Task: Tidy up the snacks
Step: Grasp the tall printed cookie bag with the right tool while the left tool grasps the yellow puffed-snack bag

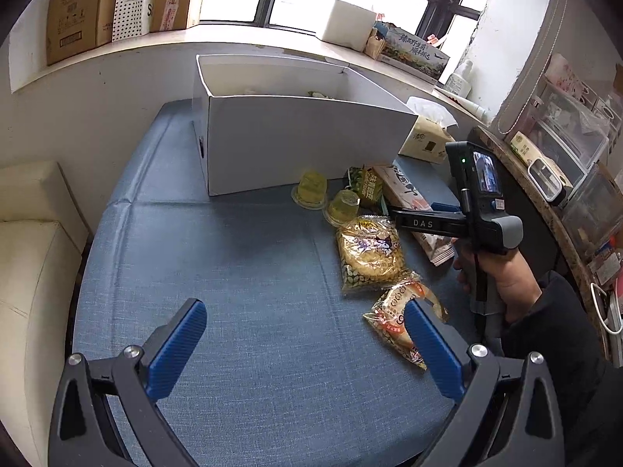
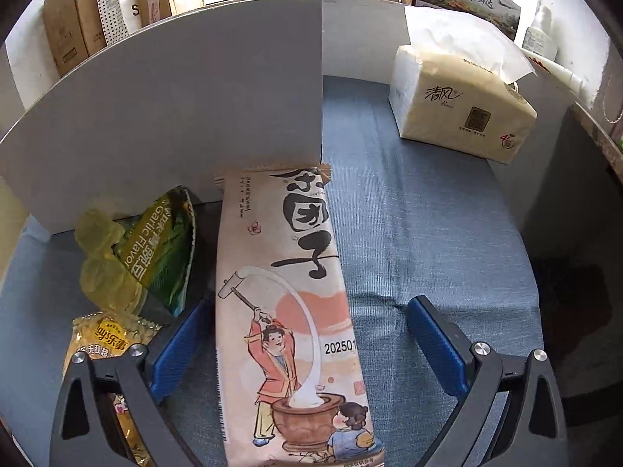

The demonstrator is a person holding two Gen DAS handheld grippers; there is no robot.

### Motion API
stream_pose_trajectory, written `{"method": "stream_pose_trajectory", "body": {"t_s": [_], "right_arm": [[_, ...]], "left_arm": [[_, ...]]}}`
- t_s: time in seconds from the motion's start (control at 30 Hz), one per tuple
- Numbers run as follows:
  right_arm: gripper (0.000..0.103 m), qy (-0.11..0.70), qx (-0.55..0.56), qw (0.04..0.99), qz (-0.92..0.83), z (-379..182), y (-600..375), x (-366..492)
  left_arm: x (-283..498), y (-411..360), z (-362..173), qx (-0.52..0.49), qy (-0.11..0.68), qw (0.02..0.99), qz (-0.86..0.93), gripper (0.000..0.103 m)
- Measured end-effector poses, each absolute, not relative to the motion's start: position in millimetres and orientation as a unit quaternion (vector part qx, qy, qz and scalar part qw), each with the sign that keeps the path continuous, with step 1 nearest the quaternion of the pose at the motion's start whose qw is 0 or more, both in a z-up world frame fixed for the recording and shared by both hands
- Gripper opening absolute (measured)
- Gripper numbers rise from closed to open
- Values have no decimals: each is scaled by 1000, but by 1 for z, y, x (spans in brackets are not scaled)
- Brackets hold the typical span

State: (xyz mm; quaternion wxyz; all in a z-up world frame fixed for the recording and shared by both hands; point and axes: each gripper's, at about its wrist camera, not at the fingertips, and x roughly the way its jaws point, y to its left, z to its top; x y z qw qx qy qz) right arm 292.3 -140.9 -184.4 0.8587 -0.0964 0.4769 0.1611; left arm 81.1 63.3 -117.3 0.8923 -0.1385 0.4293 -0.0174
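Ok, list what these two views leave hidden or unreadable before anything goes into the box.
- White box contents: left wrist view, the near wall hides nearly everything inside.
- Long illustrated snack pack: right wrist view, its near end is cut off by the frame edge; the printed date is incomplete.
- Yellow chip bag: right wrist view, partly behind the right gripper finger.
- Jelly cups: labels too small to read.

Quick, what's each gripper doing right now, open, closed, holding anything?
Left gripper: open, holding nothing, above the blue cloth table.
Right gripper: open, straddling the long pink illustrated snack packet, not clamped.
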Motion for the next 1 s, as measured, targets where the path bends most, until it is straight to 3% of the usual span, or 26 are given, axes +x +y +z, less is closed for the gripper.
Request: {"method": "stream_pose_trajectory", "body": {"t_s": [0.07,0.1,0.13,0.17,0.63,1.0], "right_arm": [[93,470,-98,863,157,-182,-140,292],[84,465,-95,865,162,-180,-140,293],[64,462,-91,865,175,-177,-139,293],[57,459,-99,865,176,-176,-137,292],[57,441,-49,868,224,-145,-170,258],[57,397,25,890,225,-102,-233,210]], "left_arm": [[82,63,-121,-139,434,890,-17,103],[83,62,-122,-139,437,889,-15,103],[83,62,-124,-139,439,887,-14,103],[84,61,-125,-138,442,886,-13,103],[108,34,-135,-115,464,878,-25,103],[181,-18,-156,-96,501,859,-35,103]]}}
